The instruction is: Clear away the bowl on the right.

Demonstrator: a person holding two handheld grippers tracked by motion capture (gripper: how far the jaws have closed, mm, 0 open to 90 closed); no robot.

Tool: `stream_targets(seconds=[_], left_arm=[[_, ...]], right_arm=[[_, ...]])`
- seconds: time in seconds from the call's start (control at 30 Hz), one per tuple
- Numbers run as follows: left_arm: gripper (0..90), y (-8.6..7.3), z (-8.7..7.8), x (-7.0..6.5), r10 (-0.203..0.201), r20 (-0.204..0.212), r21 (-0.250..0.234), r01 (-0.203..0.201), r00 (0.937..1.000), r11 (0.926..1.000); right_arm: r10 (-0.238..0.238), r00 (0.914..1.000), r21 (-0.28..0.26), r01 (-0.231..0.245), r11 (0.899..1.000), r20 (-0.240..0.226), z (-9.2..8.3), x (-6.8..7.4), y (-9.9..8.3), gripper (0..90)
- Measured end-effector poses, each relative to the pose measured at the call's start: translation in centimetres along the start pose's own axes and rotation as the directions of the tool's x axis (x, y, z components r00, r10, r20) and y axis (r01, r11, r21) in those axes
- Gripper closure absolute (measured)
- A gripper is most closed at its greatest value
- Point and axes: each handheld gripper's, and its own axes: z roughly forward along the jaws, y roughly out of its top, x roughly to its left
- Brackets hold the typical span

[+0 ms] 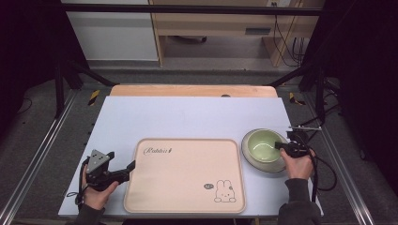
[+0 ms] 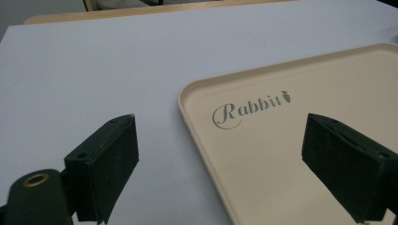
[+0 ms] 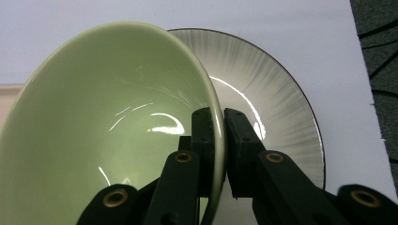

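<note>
Resting on the grey ribbed ceramic plate (image 3: 281,117) just right of the beige rabbit-printed tray (image 1: 185,174), the glossy pale-green ceramic bowl (image 3: 108,122), rigid, slick and breakable, is pinched at its near rim by the right claw (image 3: 218,140), while the left claw (image 2: 234,164) gapes empty.

In the right gripper view the green bowl (image 3: 108,126) runs off the left and bottom edges, and the stretch of its rim between the jaws is covered by the pads. The grey plate (image 3: 277,108) behind the outer jaw is largely hidden by the bowl, so whether the two touch cannot be told. In the left gripper view the tray (image 2: 281,154) passes beyond the right-hand jaw and is cut off at the right and bottom. From above, the small round mark (image 1: 209,186) beside the tray's rabbit drawing is too tiny to read.
</note>
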Motion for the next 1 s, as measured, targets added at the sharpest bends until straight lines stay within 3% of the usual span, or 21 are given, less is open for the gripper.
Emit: stream_targets(seconds=[0.27, 0.33, 0.37, 0.43, 0.7, 0.77, 1.0], left_arm=[[11.0, 0.0, -0.1, 0.0, -0.003, 0.001, -0.002, 0.003, 1.0000, 1.0000], [11.0, 0.0, -0.1, 0.0, -0.002, 0.002, -0.003, 0.002, 1.0000, 1.0000], [11.0, 0.0, -0.1, 0.0, -0.002, 0.002, -0.003, 0.002, 1.0000, 1.0000], [11.0, 0.1, -0.1, 0.0, 0.001, 0.003, -0.003, -0.001, 1.0000, 1.0000], [10.9, 0.1, -0.1, -0.1, 0.001, 0.005, -0.004, -0.001, 1.0000, 1.0000], [10.9, 0.1, -0.2, -0.1, 0.001, 0.005, -0.009, -0.001, 1.0000, 1.0000], [10.8, 0.1, -0.2, -0.2, 0.002, 0.010, -0.009, -0.002, 0.9999, 1.0000]], right_arm=[[-0.004, 0.9999, -0.005, 0.004, 1.000, 0.013, -0.4, 0.3, 0.1, 82.9], [-0.025, 0.9994, -0.008, 0.025, 1.000, 0.023, -0.4, 0.2, 0.0, 82.9], [-0.009, 0.9997, -0.004, 0.009, 1.000, 0.022, -0.5, 0.4, 0.1, 82.9], [-0.030, 0.9993, -0.009, 0.030, 1.000, 0.023, -0.5, 0.3, 0.1, 82.9], [-0.008, 1.0000, -0.020, 0.008, 1.000, -0.001, -1.3, 0.8, 0.3, 82.8], [-0.036, 0.9993, -0.030, 0.036, 0.999, -0.002, -1.5, 0.8, 0.3, 82.8], [-0.045, 0.9985, -0.047, 0.044, 0.998, -0.030, -2.4, 1.6, 0.5, 82.8]])
